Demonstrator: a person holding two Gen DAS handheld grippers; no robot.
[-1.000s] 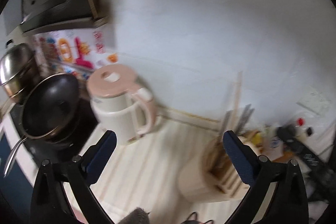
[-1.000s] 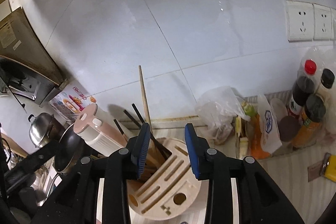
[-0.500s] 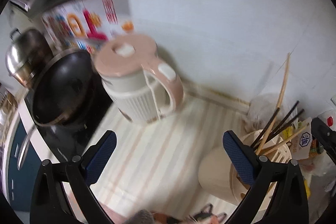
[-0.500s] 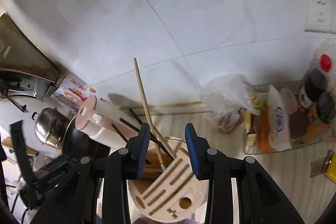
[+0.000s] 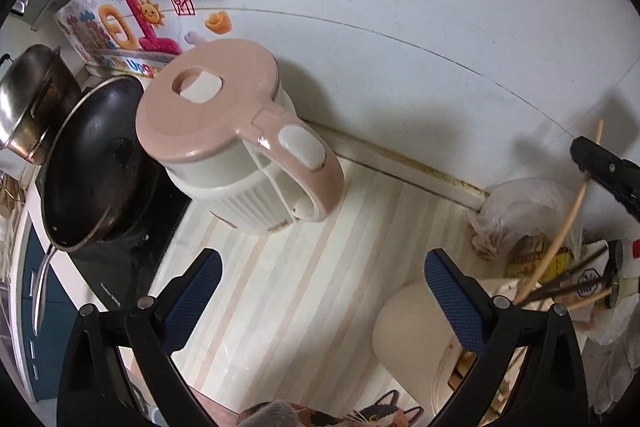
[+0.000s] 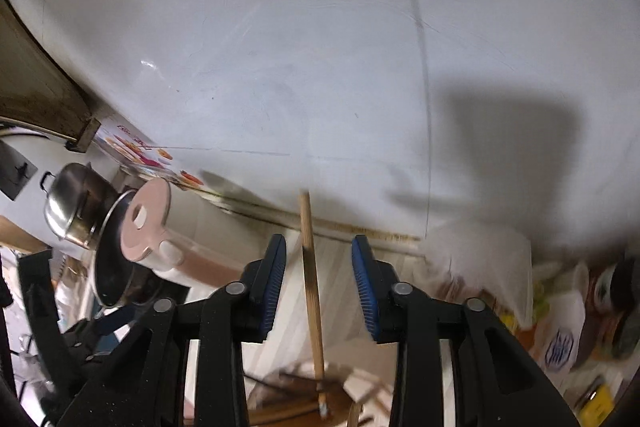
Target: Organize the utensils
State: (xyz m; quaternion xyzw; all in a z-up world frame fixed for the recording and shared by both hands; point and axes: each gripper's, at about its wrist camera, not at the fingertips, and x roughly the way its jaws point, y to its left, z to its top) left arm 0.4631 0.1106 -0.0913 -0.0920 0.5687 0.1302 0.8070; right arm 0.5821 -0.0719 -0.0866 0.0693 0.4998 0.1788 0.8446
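While the left gripper [image 5: 320,291] hangs wide open over the striped counter [image 5: 288,291] near the pink kettle [image 5: 236,143], the right gripper [image 6: 319,287] stands parted around the long wooden stick [image 6: 311,291], seemingly without touching it, which rises from the holder [image 5: 412,331].

Right tongs [image 6: 319,281] gape around a wooden stick [image 6: 311,287], untouched.

Pink-and-cream kettle [image 5: 236,143], cream counter [image 5: 288,291] with tan stripes, black wok [image 5: 88,163], blue-padded black claws, tan stick [image 6: 312,291]
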